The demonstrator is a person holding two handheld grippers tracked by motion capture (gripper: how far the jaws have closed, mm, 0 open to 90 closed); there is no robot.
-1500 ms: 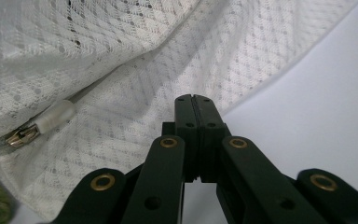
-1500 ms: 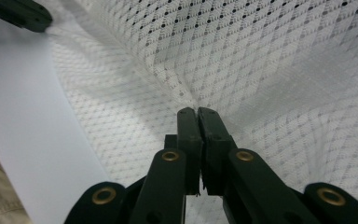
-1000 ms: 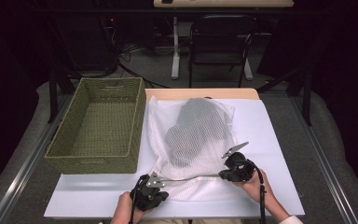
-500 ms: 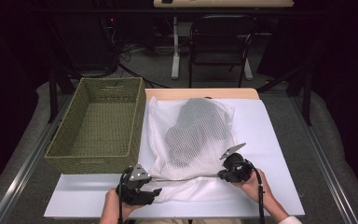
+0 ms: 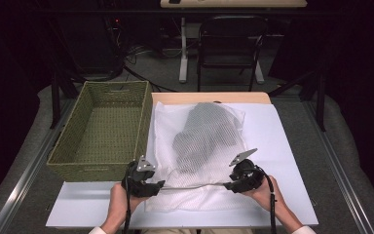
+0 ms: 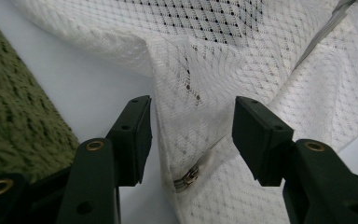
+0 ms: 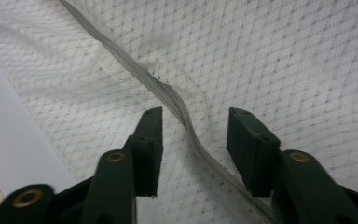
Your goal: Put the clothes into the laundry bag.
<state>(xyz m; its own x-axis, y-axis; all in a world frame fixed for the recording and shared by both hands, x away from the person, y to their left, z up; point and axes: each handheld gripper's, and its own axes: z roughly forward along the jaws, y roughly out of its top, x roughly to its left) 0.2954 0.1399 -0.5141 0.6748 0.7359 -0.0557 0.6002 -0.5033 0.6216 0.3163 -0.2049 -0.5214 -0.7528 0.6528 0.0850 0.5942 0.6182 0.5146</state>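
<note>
Now both claws, left claw [image 6: 191, 135] and right claw [image 7: 193, 149], have just opened, parted loosely around the mesh bag's [image 5: 199, 146] zipper edge [image 7: 168, 95].

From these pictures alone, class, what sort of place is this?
Probably a recording lab or workshop: a white-covered table with a mesh laundry bag and wicker basket, cables on the floor, dark surroundings.

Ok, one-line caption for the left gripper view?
Left gripper, jaws open, over white mesh laundry bag and its zipper pull, beside green basket.
</note>
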